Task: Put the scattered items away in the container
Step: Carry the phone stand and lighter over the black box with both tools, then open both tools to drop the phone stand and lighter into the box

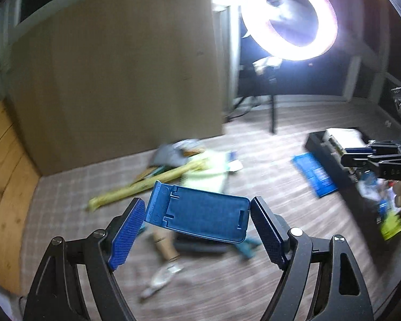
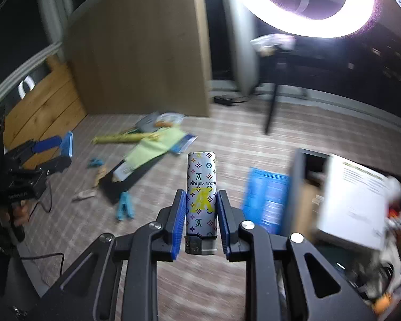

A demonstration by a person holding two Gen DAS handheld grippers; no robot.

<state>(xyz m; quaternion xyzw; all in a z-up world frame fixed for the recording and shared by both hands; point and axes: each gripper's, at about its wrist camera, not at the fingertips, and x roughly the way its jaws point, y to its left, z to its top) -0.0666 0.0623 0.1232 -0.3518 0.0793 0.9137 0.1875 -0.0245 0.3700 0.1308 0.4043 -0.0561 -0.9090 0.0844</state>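
My left gripper (image 1: 197, 211) is shut on a flat blue folding phone stand (image 1: 200, 214), held crosswise between the blue pads above the floor. My right gripper (image 2: 201, 208) is shut on a silver lighter (image 2: 201, 195) with a coloured monogram print, standing upright between its pads. The dark container (image 2: 302, 187) stands on the floor at the right, filled with a white booklet (image 2: 355, 200) and other items. In the left wrist view the container (image 1: 331, 157) lies at the right, with the right gripper (image 1: 361, 157) above it. The left gripper (image 2: 48, 152) shows at the left edge of the right wrist view.
Scattered on the plaid carpet are a yellow roll (image 1: 147, 184), a pale green cloth (image 2: 152, 149), a blue packet (image 2: 267, 198), a teal clip (image 2: 124, 206) and a black flat item (image 2: 125, 179). A ring light on a stand (image 1: 288, 18) and a brown board (image 1: 120, 80) rise behind.
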